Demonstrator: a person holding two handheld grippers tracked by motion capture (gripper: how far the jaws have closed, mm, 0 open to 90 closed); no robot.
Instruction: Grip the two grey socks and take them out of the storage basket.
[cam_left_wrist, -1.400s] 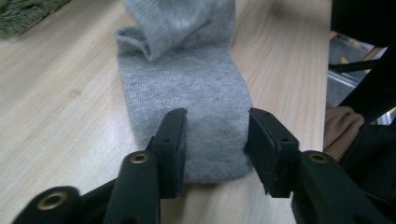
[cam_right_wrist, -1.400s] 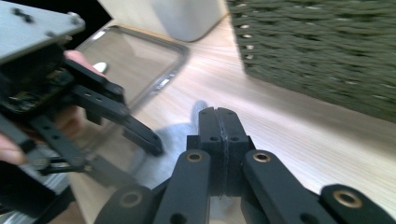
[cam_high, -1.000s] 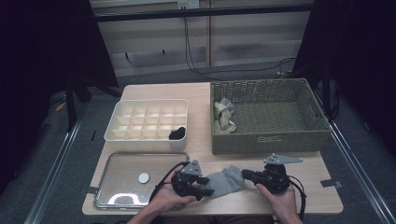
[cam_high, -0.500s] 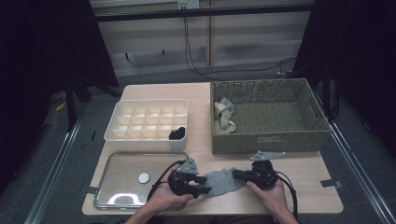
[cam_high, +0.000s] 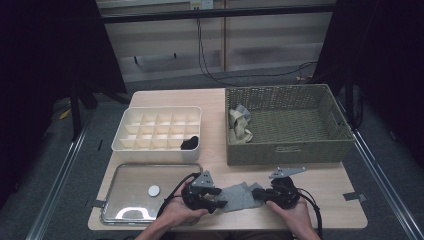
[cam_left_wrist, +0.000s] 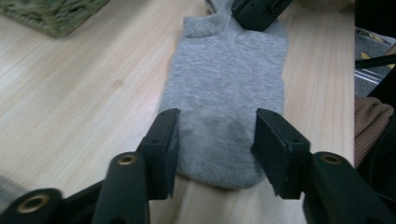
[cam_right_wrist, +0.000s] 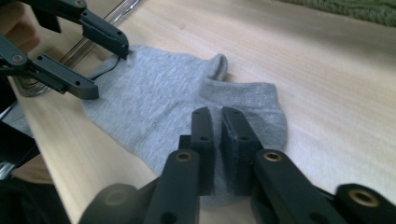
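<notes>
Sock: small grey knitted ankle sock (cam_high: 239, 196), flat on the pale wooden table (cam_high: 320, 176) at its near edge, stretched between the two tools; cuff toward the right tool, toe toward the left.
Left gripper (cam_left_wrist: 215, 140): jaws spread, one on each side of the toe, pads clear of the cloth; just been opening, sock between them but not pinched.
Right gripper (cam_right_wrist: 217, 135): jaws nearly pressed together over the cuff end, apparently nipping a fold of the knit; opened slightly just now, so hold looks light.
Beyond the tools: olive woven basket (cam_high: 287, 125) ahead of the right gripper with a pale bundle of cloth (cam_high: 239, 125) in its near-left corner; white divided organiser box (cam_high: 159, 131) ahead of the left gripper, one dark rolled item (cam_high: 190, 143) in a front cell; shiny metal tray (cam_high: 135, 192) just outside the left gripper.
Step in hand: likely smoothing the sock flat before folding or rolling.
Next move: probably closing the left jaws on the toe, then bringing it over toward the cuff, keeping the cuff pinned to stop sliding.
</notes>
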